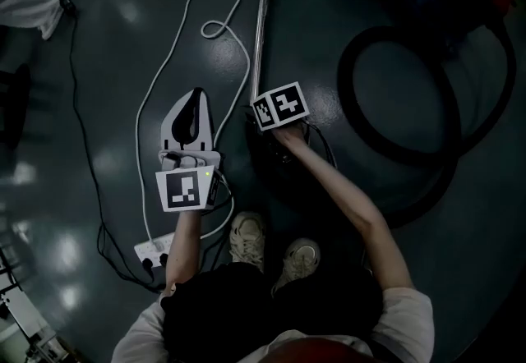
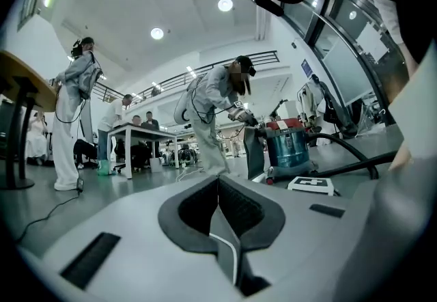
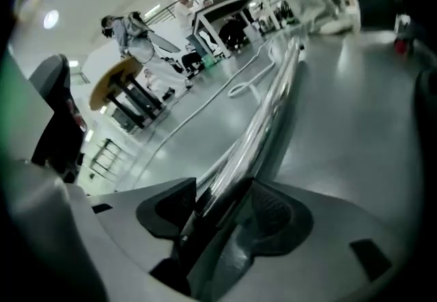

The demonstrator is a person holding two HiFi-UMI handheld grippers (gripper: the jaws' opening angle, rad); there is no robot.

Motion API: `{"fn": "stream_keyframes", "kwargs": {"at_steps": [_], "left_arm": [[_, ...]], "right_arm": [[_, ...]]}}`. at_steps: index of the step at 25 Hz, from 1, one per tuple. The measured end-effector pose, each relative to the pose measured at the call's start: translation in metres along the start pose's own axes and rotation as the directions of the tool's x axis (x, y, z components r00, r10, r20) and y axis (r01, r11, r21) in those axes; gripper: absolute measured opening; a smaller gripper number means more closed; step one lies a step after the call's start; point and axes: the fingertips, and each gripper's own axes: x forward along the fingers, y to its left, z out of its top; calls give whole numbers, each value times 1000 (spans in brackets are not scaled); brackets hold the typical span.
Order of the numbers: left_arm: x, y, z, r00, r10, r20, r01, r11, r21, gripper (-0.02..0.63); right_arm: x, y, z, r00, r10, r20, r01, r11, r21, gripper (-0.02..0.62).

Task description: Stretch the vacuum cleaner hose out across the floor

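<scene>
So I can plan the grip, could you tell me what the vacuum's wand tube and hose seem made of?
The wand tube: likely polished metal, chrome or steel; it is silvery with bright mirror-like streaks along it. The hose: probably flexible black plastic or rubber, matte; it curves in loose loops with no glare; any ribbing is too dark to see.

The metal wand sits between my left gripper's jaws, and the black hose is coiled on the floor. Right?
No: the metal wand sits between the jaws of the right gripper, as the right gripper view shows; the left gripper is shut and empty. The black hose is coiled on the floor.
</scene>
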Motion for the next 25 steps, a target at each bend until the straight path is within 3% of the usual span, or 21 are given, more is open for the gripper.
{"fn": "stream_keyframes", "kwargs": {"at_steps": [1, 2, 3, 4, 5, 6, 8, 9, 10, 12, 15, 18, 20, 22, 23, 25], "left_arm": [[2, -3, 0, 1000, -5, 13, 5, 999, -35, 8], [4, -5, -2, 1000, -14, 24, 16, 996, -88, 8], [6, -7, -4, 999, -24, 34, 29, 991, -133, 8], [9, -10, -4, 998, -33, 45, 39, 988, -151, 8], [13, -14, -2, 998, -40, 55, 47, 989, -144, 8], [15, -19, 1, 997, -48, 62, 56, 991, -126, 8], [19, -32, 5, 994, -83, 77, 91, 989, -112, 8], [22, -42, 8, 989, -115, 89, 125, 985, -120, 8], [25, -55, 10, 982, -161, 102, 173, 977, -125, 8], [31, -91, 12, 948, -292, 127, 305, 947, -98, 8], [38, -157, 4, 859, -493, 137, 497, 868, 5, 8], [46, -231, -13, 728, -681, 82, 671, 732, 121, 8], [58, -272, -28, 648, -761, 27, 750, 644, 148, 8], [73, -305, -43, 586, -810, -27, 804, 578, 137, 8], [77, -325, -51, 545, -837, -50, 834, 535, 134, 9], [78, -367, -70, 434, -895, -106, 896, 416, 155, 8]], "right_arm": [[-15, -8, 10, 985, -154, 74, 162, 981, -108, 239], [-35, -12, 25, 923, -325, 205, 373, 888, -268, 239], [-56, -12, 43, 817, -441, 371, 570, 714, -407, 238], [-75, -9, 58, 722, -472, 506, 690, 547, -474, 238], [-86, -5, 66, 687, -451, 570, 724, 492, -483, 238], [-92, -2, 67, 714, -411, 567, 688, 561, -460, 238], [-110, -1, 63, 806, -287, 517, 508, 784, -357, 238], [-127, -6, 61, 820, -236, 521, 436, 848, -303, 238], [-149, -18, 60, 809, -223, 544, 407, 879, -246, 238], [-202, -56, 54, 743, -293, 602, 439, 892, -106, 238], [-280, -121, 30, 614, -459, 642, 488, 860, 147, 238], [-352, -183, -26, 522, -619, 587, 486, 781, 392, 238], [-398, -218, -76, 452, -729, 515, 519, 684, 513, 238], [-434, -248, -138, 405, -821, 402, 580, 571, 580, 238], [-447, -260, -176, 397, -857, 329, 610, 514, 603, 238], [-458, -272, -251, 404, -894, 193, 616, 422, 665, 238]]}}
